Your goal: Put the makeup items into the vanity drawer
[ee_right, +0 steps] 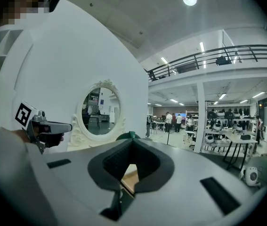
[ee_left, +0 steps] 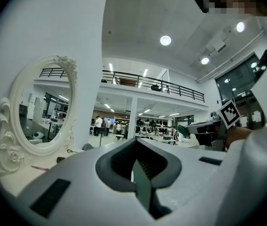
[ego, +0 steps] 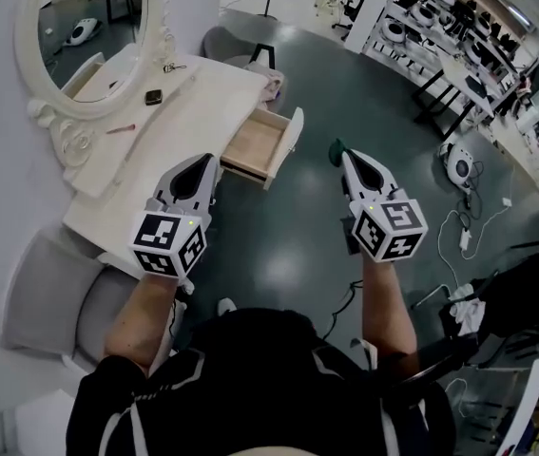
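A white vanity table (ego: 188,103) stands against the wall, and its wooden drawer (ego: 259,145) is pulled open and looks empty. On the tabletop lie a pink pencil (ego: 122,128), a small black item (ego: 153,96) and a small dark clip (ego: 174,66). My left gripper (ego: 208,166) hovers over the table's front edge just left of the drawer, shut and holding nothing. My right gripper (ego: 337,147), with green tips, hangs over the floor to the right of the drawer, also shut and empty. In the right gripper view the drawer (ee_right: 129,175) shows below the right gripper (ee_right: 131,135).
An oval white mirror (ego: 93,27) stands at the back of the table. A grey chair (ego: 50,293) is at my lower left, and a grey stool (ego: 226,44) is beyond the table. A white device (ego: 459,166) and cables (ego: 464,231) lie on the dark floor to the right.
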A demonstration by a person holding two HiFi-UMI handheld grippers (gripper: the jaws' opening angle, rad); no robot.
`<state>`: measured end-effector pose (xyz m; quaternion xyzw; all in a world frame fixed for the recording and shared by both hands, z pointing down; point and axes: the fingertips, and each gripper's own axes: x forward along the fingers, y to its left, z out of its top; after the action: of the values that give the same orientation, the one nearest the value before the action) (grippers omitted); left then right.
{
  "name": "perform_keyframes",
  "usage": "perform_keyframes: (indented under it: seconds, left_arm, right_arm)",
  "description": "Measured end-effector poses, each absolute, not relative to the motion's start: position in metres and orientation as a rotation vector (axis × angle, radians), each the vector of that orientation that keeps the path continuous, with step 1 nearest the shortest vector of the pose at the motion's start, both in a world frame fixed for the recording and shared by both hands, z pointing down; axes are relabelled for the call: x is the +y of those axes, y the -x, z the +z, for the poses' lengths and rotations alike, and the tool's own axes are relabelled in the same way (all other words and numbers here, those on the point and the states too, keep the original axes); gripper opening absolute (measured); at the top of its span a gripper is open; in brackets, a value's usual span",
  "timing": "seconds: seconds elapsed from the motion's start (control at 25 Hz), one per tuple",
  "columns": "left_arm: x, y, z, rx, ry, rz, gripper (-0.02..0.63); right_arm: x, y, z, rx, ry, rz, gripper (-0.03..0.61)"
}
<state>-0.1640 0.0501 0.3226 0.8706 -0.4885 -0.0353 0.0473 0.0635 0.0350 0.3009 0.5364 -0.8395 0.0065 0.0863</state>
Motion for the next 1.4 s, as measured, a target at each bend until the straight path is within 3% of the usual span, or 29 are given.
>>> perform_keyframes:
  seconds: [0.64,1.4]
  left_arm:
    - [-0.003,0.209,0.345,-1.604,-2.570,-0.071,0.003]
    - [-0.181,0.132,0.370,-1.723,-2.417,0.030,0.003]
  right_arm:
    - [-0.068,-0.014,0.331,-2.529,-1.417,0.044,0.005]
    - [-0.283,-0.040,0.372,-2.663,-1.073,0.122,0.005]
